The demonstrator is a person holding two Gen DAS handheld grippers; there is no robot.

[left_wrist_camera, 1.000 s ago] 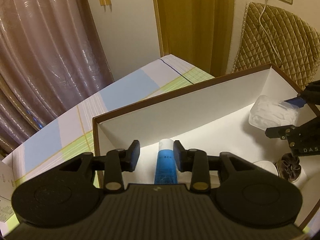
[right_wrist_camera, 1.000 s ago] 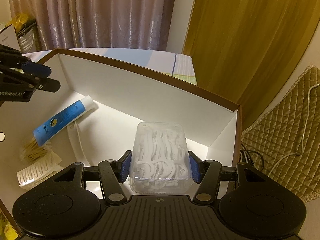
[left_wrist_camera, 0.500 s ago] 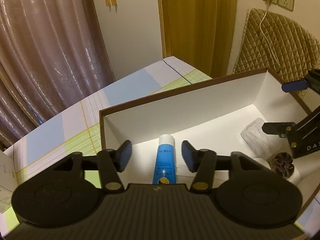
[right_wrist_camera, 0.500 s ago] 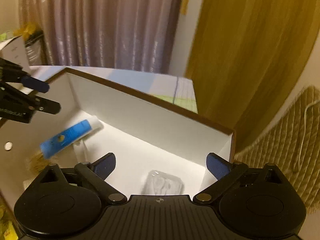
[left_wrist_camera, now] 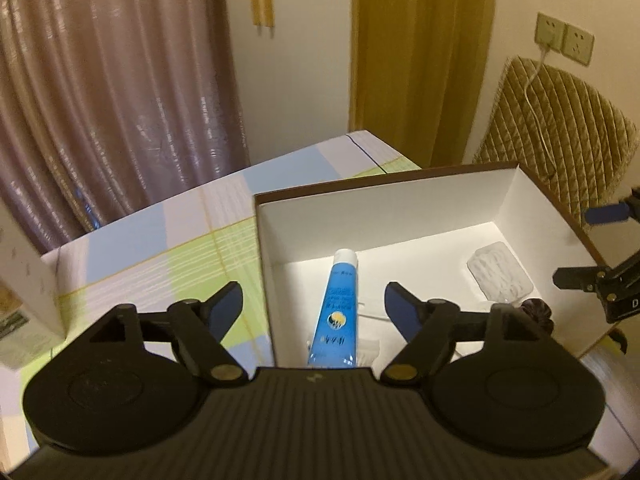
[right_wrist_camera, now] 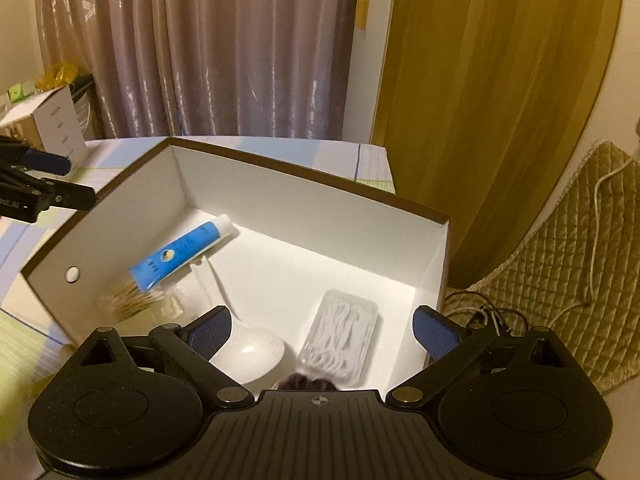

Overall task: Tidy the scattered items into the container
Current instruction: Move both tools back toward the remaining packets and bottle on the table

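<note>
curtain (left_wrist_camera: 120, 92) upper left | wall sockets (left_wrist_camera: 564, 38) upper right | quilted cover (left_wrist_camera: 556, 128) right | checked desk (left_wrist_camera: 160, 248) centre left | cardboard carton (right_wrist_camera: 52, 124) left

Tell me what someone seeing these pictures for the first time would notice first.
Most likely the big white box with a brown rim on the checked tablecloth, and the bright blue tube lying inside it along the left wall. Near the right wall lies a clear case of white floss picks. Both sets of tongs hang empty above the box, the left tongs opening and the right tongs spread wide.
</note>
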